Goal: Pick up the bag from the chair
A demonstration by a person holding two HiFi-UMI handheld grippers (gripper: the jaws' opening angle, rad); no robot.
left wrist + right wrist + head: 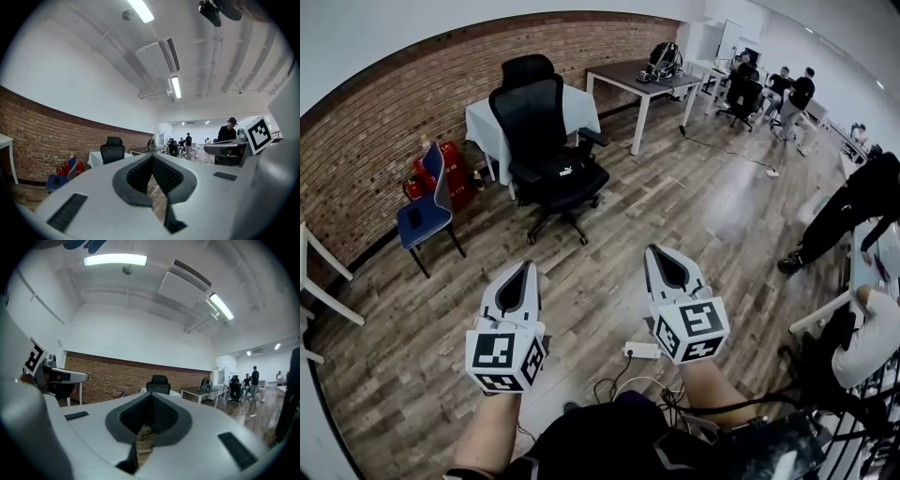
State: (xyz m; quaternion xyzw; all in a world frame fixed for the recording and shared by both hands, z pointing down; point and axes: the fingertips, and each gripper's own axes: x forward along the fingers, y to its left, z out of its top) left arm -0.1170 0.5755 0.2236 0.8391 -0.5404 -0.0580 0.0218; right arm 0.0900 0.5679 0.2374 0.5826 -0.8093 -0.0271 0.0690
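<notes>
A black bag (566, 175) with a small white logo lies on the seat of a black mesh office chair (532, 111) in the middle of the head view. The chair (113, 151) looks small and distant in the left gripper view, and the same chair (158, 383) shows far ahead in the right gripper view. My left gripper (528, 268) and right gripper (654, 251) are held side by side over the wooden floor, well short of the chair. Both are shut with nothing between their tips, and both point toward the chair.
A blue chair (425, 214) and red fire extinguishers (453, 169) stand by the brick wall at left. A white-clothed table (484, 120) is behind the office chair. A desk (630, 77) carries a backpack (664, 59). A power strip (642, 350) lies by my feet. A person (853, 202) bends at right.
</notes>
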